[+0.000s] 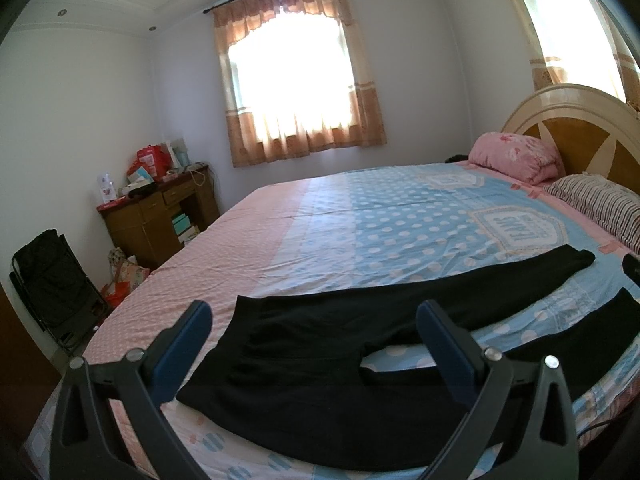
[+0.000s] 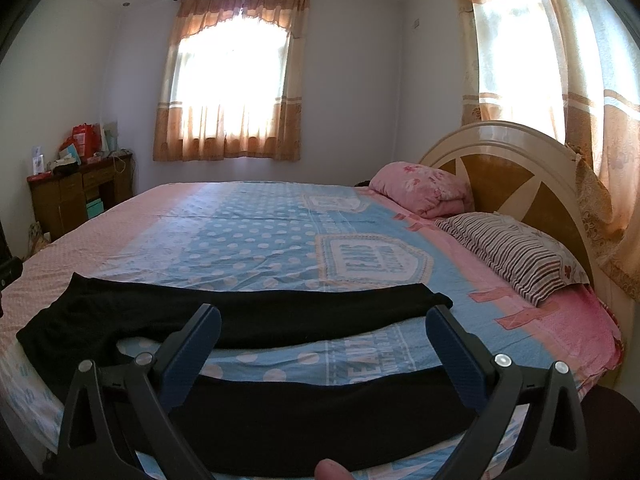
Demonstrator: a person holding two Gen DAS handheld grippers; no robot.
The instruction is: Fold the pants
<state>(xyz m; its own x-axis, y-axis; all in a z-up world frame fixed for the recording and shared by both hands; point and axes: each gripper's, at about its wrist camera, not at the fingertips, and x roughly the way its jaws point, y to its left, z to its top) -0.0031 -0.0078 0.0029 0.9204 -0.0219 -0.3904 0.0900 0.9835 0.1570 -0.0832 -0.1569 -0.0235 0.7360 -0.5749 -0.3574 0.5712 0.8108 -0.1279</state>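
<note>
Both sets of jaws spread wide, left gripper (image 1: pixel 314 344) over the waist, right gripper (image 2: pixel 323 344) over the near leg of the black pants (image 2: pixel 248 308) — pinch both edges evenly, I'd say, before folding leg onto leg.

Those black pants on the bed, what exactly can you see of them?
The black pants look like soft, matte knit fabric with no visible print. They lie flat on the patterned bedsheet near its front edge, unfolded, waist toward the left and two legs stretched rightward with a gap of sheet between them. Both open grippers, left and right, hover above; neither appears to touch them.
</note>
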